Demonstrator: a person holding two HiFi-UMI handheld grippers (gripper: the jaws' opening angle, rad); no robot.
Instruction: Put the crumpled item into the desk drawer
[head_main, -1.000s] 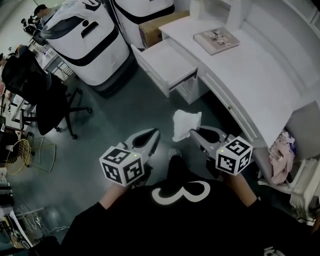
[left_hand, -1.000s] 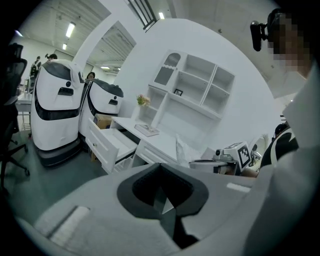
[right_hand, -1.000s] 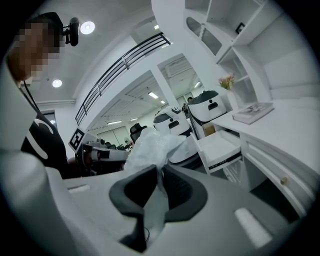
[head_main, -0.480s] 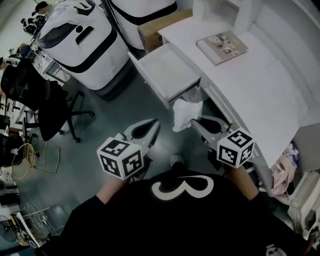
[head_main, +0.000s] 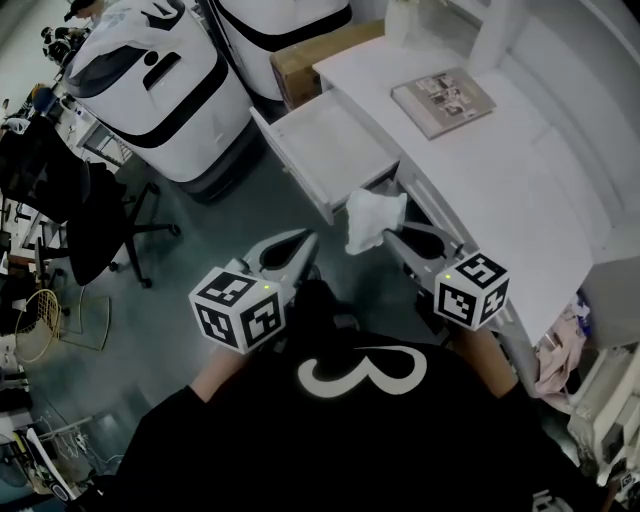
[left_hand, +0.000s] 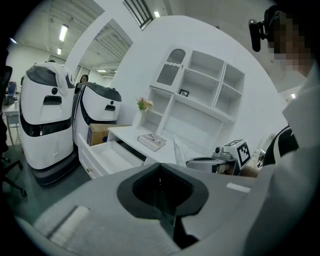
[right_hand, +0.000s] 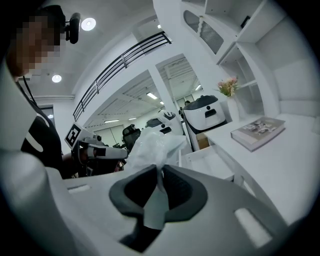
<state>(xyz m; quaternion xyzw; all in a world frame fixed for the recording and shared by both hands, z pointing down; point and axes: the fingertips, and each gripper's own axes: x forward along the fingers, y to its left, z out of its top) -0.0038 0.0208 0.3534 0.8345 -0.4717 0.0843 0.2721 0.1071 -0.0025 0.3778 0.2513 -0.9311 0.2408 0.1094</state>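
Head view, looking steeply down at a person holding two tongs-style grippers in front of a white desk (head_main: 505, 185). The R gripper (head_main: 392, 238) is clamped on a thin fold of the crumpled item (head_main: 372, 215), a white wad of paper or tissue that sticks up past the jaw tips; the R gripper view shows it pinched in the jaws' notch. The L gripper (head_main: 303, 243) is held alongside, jaws pressed together w/ nothing between them. What's changed: a second ago the wad hung over bare floor, clearly short of the open drawer (head_main: 330, 150). Now the drawer and desk sit closer in the view and the wad is just beside the drawer's near front corner, partly overlapping it, so the person has stepped in w/ both hands moving together. The grip looks the same throughout. The drawer is pulled out and appears empty; a book (head_main: 442, 95) lies on the desk top behind it. Judgement: carry phase is nearly done, but the wad isn't over the drawer's inside yet. It likely needs a short reach forward and left before letting go.
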